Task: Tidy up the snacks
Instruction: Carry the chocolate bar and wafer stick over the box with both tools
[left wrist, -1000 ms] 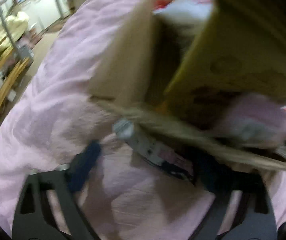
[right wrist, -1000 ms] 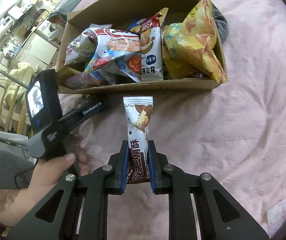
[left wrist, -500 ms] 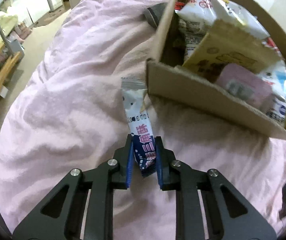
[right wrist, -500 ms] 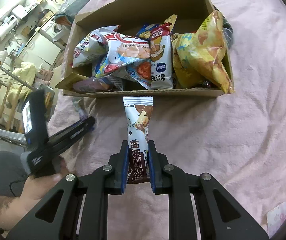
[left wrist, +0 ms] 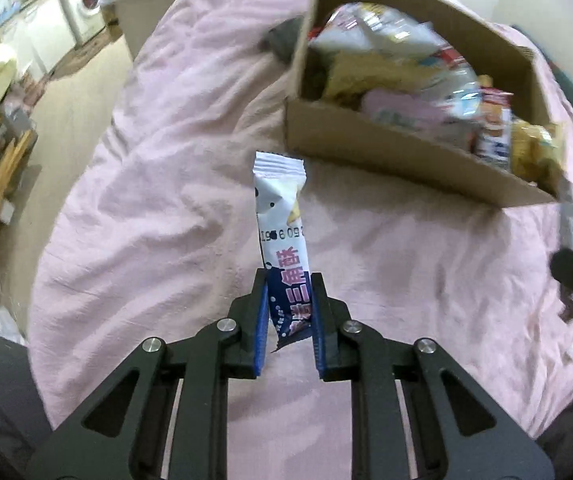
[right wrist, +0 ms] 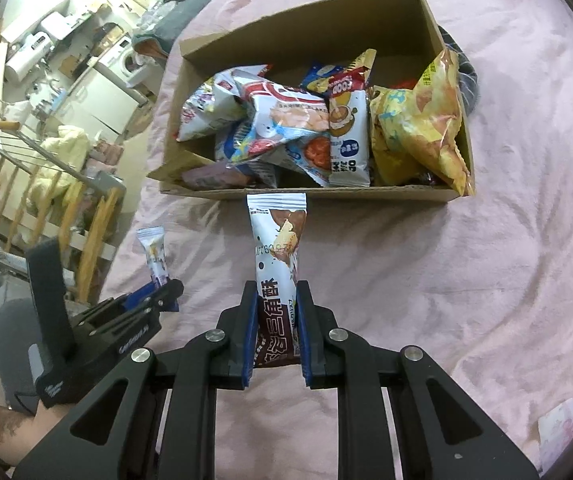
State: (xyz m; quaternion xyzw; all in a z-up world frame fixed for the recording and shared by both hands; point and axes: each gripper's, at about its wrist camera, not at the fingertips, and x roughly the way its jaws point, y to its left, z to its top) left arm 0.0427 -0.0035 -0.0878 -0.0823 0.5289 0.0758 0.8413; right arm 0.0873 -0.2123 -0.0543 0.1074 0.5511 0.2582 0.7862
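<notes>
1. Left gripper [left wrist: 289, 280]: black plastic arms w/ blue ribbed pads, clamped on the lower end of a blue-white snack stick [left wrist: 282, 236], a slim crinkle-sealed foil pack held up over the sheet.
2. Its jaws have just been closing; the pack sits between them, pads pressing both sides.
3. Right gripper [right wrist: 273, 292]: same build, clamped on a brown-white snack stick [right wrist: 277, 248], glossy wrapper, top seal just in front of the box's near wall.
4. Cardboard box [right wrist: 406, 194]: plain brown, low rectangular, open top, lying on a wrinkled pink bedsheet [right wrist: 466, 280].
5. Inside: 1 crumpled yellow chip bag [right wrist: 426, 120] at the right end, a white shrimp-flake bag [right wrist: 282, 120] mid-left, an upright white-red sachet [right wrist: 348, 136] between them, more packs underneath, all piled loosely.
6. In the right wrist view the left gripper [right wrist: 166, 288] w/ its stick is left of the box, well apart from the right one.
</notes>
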